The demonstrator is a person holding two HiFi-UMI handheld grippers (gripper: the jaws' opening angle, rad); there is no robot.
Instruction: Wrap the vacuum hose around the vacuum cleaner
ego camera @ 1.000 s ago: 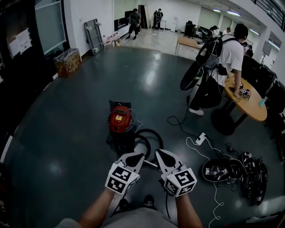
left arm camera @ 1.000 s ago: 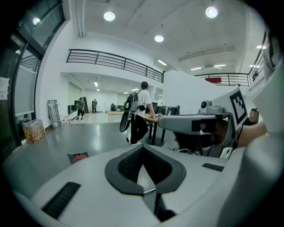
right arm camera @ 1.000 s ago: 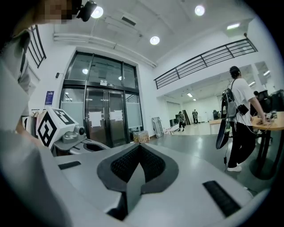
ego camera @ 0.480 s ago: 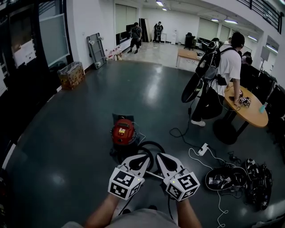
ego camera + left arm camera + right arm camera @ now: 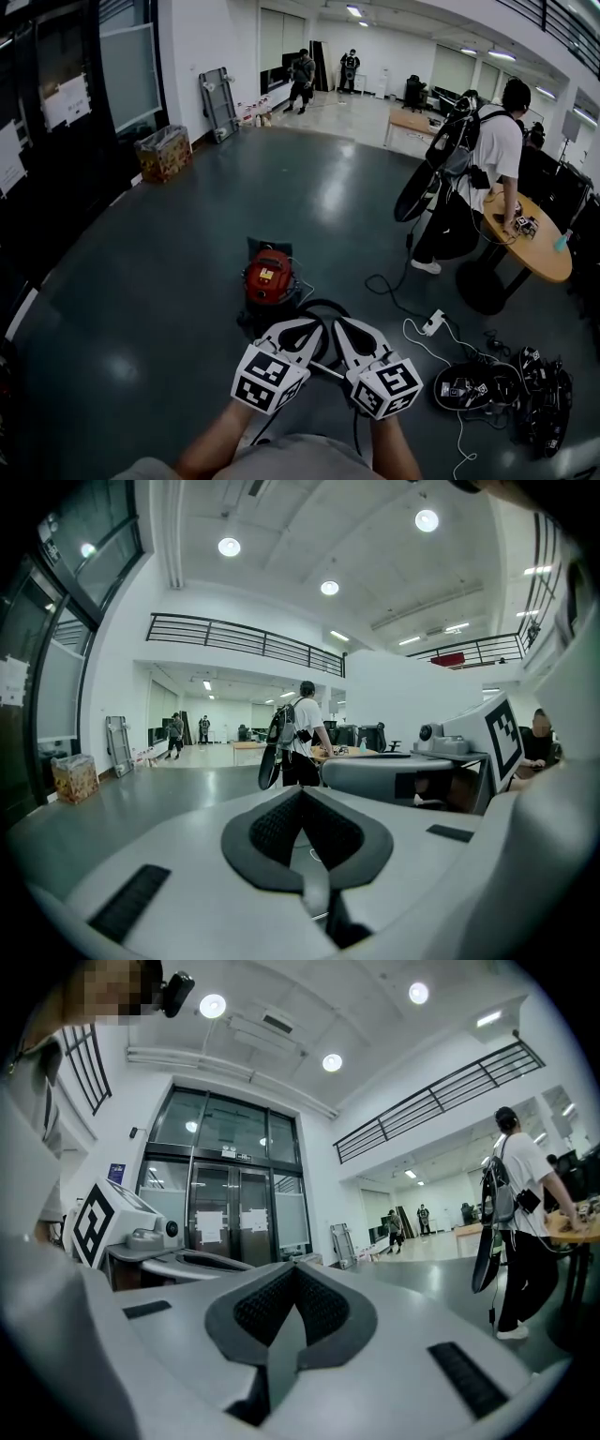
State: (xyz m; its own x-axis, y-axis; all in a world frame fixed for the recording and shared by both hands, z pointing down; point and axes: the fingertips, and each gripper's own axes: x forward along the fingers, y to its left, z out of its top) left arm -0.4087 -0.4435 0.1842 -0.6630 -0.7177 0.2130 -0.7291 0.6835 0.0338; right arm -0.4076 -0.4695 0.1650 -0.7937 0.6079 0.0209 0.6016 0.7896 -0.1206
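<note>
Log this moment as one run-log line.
left hand-held gripper: shut, empty | right hand-held gripper: shut, empty | hose: looped beside vacuum cleaner, unheld

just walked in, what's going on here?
A person stands near a red vacuum cleaner on the floor, with a gripper in each hand. The left gripper and right gripper are both shut and empty, held side by side out in front. The black hose lies looped on the floor beside the vacuum, not yet wrapped around it.
</note>
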